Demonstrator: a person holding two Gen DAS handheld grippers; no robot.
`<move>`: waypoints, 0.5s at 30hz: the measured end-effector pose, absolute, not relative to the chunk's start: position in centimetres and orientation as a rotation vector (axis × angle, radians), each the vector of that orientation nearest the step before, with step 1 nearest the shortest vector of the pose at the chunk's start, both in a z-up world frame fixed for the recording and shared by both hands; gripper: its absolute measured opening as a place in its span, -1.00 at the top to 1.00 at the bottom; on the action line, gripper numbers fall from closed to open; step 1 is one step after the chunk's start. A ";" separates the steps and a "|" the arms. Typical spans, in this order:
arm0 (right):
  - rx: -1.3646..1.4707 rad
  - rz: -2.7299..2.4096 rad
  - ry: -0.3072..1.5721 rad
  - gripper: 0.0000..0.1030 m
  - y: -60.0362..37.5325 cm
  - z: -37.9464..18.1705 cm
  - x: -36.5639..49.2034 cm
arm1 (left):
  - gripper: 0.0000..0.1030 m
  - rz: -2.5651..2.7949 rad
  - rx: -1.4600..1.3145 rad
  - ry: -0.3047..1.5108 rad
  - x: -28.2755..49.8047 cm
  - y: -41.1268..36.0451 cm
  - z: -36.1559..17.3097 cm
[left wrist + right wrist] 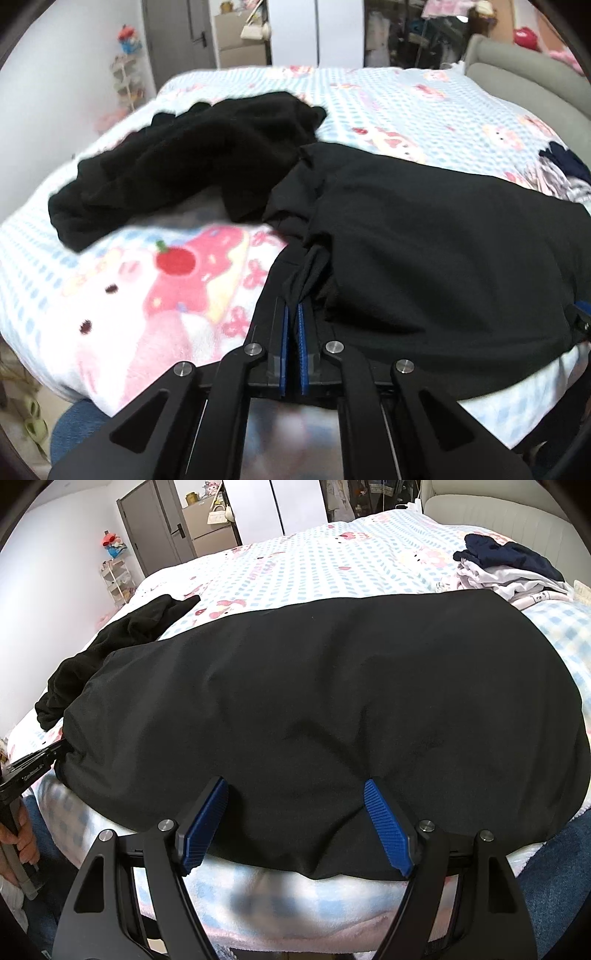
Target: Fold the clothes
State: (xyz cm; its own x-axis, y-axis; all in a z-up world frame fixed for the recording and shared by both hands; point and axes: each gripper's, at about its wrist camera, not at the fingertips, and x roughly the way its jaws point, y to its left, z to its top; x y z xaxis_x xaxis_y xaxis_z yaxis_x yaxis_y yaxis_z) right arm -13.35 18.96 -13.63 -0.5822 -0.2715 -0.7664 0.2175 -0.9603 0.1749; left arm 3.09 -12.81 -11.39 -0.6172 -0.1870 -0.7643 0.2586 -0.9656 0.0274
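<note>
A black garment (314, 709) lies spread across the near part of the bed; it also shows in the left wrist view (443, 236). My left gripper (293, 306) is shut on a bunched edge of this garment at its left side, blue pads pressed together on the cloth. It shows at the left edge of the right wrist view (55, 753). My right gripper (295, 786) is open, its blue pads (384, 823) spread wide over the garment's near edge, holding nothing.
A second black garment (184, 155) lies crumpled to the left on the bed (406, 99), which has a blue-checked cartoon blanket. A pile of navy and white clothes (509, 568) sits at the far right. A grey headboard (524, 74) is behind.
</note>
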 end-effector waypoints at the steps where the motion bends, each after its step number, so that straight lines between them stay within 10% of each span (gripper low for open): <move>1: 1.262 -2.579 -0.093 -0.48 19.2 -13.6 -13.4 | 0.90 -2.609 1.231 0.124 3.0 -13.0 -11.5; 12: 1.215 -2.736 -0.151 -0.35 22.7 -12.2 -13.7 | 0.53 -2.538 1.071 0.583 5.6 -15.4 -8.1; 15: 1.137 -2.715 -0.136 -0.35 21.7 -11.5 -13.2 | 0.57 -2.638 0.956 0.447 5.8 -13.0 -6.4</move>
State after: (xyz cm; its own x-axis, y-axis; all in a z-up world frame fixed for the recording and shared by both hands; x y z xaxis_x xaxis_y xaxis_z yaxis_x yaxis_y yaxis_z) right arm -13.22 21.72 -11.50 -0.6863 -0.2136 -0.6952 0.1433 -0.9769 0.1587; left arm 5.75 -12.99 -6.39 -0.7339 -0.1709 -0.6574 0.3777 -0.9071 -0.1859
